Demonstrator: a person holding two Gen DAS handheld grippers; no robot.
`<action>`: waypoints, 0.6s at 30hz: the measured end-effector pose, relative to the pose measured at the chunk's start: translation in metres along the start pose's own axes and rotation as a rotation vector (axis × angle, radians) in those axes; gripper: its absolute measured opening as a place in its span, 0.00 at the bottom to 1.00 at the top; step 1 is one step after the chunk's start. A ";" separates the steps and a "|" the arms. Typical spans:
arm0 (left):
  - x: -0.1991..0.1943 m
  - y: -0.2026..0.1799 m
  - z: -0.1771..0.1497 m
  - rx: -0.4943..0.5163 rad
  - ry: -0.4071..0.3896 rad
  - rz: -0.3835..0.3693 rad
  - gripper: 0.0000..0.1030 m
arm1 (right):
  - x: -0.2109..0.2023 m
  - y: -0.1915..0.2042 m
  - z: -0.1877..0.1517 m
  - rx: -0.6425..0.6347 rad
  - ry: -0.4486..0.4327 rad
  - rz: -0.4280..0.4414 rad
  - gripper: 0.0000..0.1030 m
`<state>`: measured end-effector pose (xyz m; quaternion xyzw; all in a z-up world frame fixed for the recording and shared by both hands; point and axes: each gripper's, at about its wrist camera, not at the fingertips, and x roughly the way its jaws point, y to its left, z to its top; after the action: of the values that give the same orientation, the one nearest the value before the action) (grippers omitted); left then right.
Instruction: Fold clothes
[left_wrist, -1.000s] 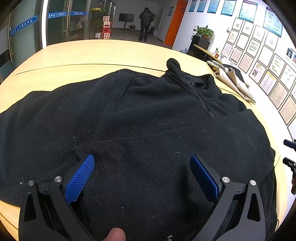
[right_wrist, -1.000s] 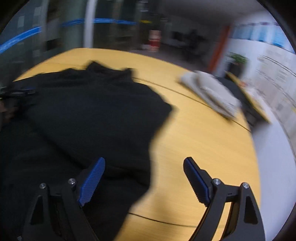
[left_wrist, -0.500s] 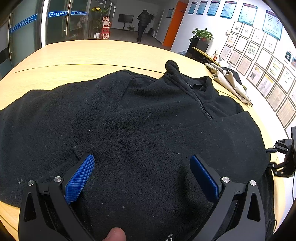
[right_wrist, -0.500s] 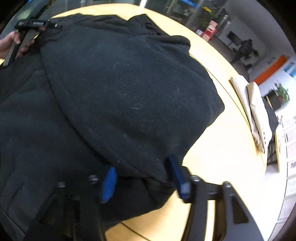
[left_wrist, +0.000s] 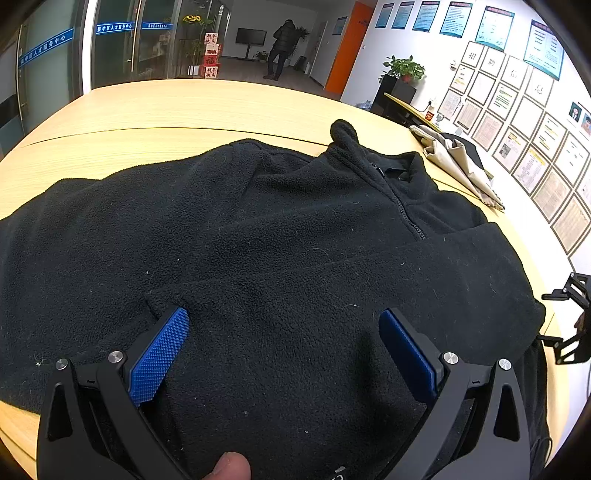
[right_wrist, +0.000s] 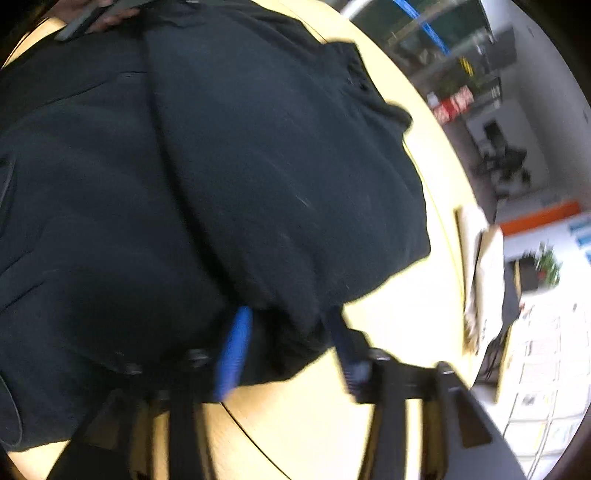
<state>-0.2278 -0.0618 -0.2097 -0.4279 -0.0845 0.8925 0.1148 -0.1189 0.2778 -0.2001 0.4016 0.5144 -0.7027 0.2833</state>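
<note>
The pale wooden table (left_wrist: 192, 110) is wide and smooth, with a curved edge and a thin seam across it, and on it lies my black fleece jacket (left_wrist: 280, 236), chest up, collar at the far side and hem near me. It is thick, fuzzy cloth that sheds light lint and holds soft rolls, not sharp creases. As I judge it, the fold is only begun: the right side, sleeve and all, is laid in over the chest, while the left side lies spread out flat and the body has not been doubled up. Further right on the table lies a beige garment (left_wrist: 458, 166), bundled and apart from mine. My left claw (left_wrist: 284, 350) hangs low over the jacket's near middle, its blue ribbed pads wide apart and gripping nothing. My right claw (right_wrist: 291, 343) sits at the jacket's right edge, and its jaws are opening with a bunched fold of fleece between them; the view is blurred, but the pads seem to stand clear of the cloth.
</note>
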 end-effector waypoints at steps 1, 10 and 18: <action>0.000 0.000 0.000 0.000 0.000 0.000 1.00 | 0.003 0.004 0.002 -0.028 0.007 -0.024 0.57; -0.002 0.000 -0.001 -0.002 -0.001 -0.004 1.00 | 0.011 -0.020 0.023 0.002 0.071 -0.151 0.20; -0.002 0.002 -0.001 -0.009 -0.005 -0.015 1.00 | -0.004 0.001 0.014 -0.141 0.095 -0.011 0.27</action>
<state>-0.2262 -0.0639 -0.2090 -0.4255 -0.0918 0.8924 0.1192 -0.1193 0.2643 -0.1953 0.4108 0.5778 -0.6463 0.2822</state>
